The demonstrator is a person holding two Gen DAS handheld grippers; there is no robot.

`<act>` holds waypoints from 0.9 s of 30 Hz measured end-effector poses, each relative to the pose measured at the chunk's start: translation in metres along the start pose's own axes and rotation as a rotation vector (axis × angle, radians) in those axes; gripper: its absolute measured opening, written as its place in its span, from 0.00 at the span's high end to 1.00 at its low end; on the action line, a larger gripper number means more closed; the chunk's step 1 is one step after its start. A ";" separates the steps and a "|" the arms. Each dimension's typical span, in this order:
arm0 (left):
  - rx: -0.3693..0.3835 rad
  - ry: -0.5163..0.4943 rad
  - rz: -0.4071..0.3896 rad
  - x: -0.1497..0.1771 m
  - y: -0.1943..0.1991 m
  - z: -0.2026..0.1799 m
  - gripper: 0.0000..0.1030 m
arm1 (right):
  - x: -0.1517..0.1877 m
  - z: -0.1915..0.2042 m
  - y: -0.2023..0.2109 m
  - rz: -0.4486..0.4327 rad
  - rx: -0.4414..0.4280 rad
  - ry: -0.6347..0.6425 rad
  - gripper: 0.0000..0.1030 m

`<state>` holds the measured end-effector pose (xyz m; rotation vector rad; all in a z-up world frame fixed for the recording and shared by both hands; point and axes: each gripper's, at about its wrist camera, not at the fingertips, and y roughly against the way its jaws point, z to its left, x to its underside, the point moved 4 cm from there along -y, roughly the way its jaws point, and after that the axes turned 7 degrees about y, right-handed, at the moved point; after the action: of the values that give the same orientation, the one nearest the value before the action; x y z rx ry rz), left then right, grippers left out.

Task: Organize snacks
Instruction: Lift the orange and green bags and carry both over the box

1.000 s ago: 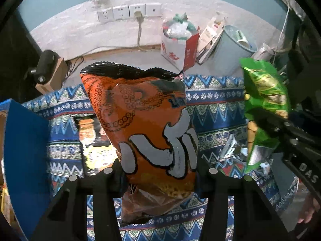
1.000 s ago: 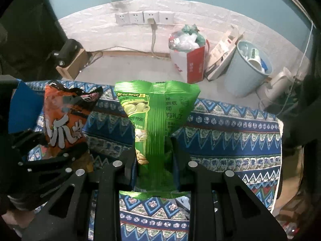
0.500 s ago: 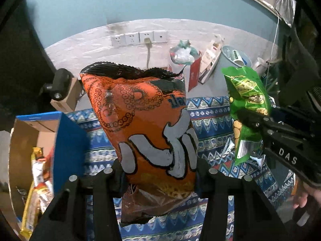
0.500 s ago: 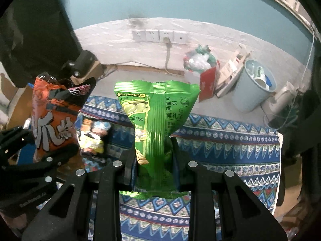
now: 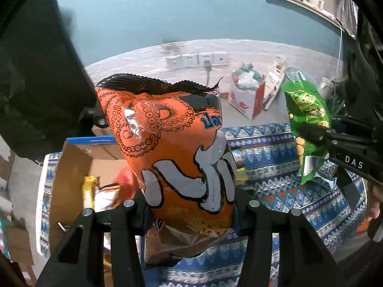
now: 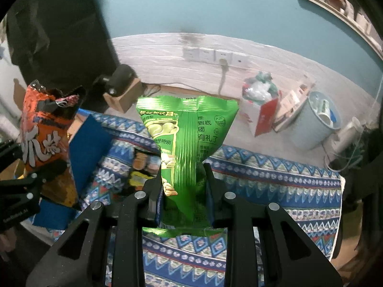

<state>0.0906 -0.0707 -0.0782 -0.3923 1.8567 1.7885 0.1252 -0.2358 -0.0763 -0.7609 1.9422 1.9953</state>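
With your left gripper (image 5: 190,205) clamped on the orange bag (image 5: 177,153) and your right gripper (image 6: 184,191) pinching the green bag (image 6: 185,143), both aloft near the box (image 5: 71,167), either slick pouch could slip if you swing.

Patterned blue cloth (image 6: 275,174) covered table. Row of white wall sockets (image 6: 215,56) sat on pale wall band, one plug in. On floor beyond: red-and-white box (image 6: 259,117) stuffed with rubbish, pale blue bin (image 6: 316,124) beside it, small wooden block (image 6: 124,95) at left.
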 end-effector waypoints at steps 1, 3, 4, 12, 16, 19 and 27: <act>-0.005 0.004 -0.006 0.000 0.003 0.006 0.51 | -0.003 0.005 0.000 -0.004 -0.005 0.008 0.76; -0.013 0.009 -0.015 0.000 0.007 0.015 0.51 | -0.008 0.014 0.002 -0.012 -0.015 0.021 0.76; -0.015 0.014 -0.020 0.000 0.009 0.020 0.51 | -0.011 0.020 0.002 -0.016 -0.021 0.028 0.76; -0.065 0.044 -0.061 0.012 0.019 0.064 0.51 | -0.033 0.069 -0.001 -0.034 -0.067 0.090 0.76; -0.074 0.090 -0.045 0.022 0.016 0.093 0.51 | -0.042 0.097 -0.006 -0.034 -0.094 0.125 0.76; -0.085 0.119 -0.034 0.027 0.015 0.112 0.51 | -0.049 0.119 -0.011 -0.027 -0.124 0.146 0.76; -0.076 0.239 -0.014 0.034 0.014 0.162 0.51 | -0.065 0.176 -0.026 -0.013 -0.188 0.216 0.76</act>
<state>0.0832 0.0949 -0.0831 -0.6725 1.9415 1.8755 0.1596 -0.0498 -0.0687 -1.0733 1.8711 2.1899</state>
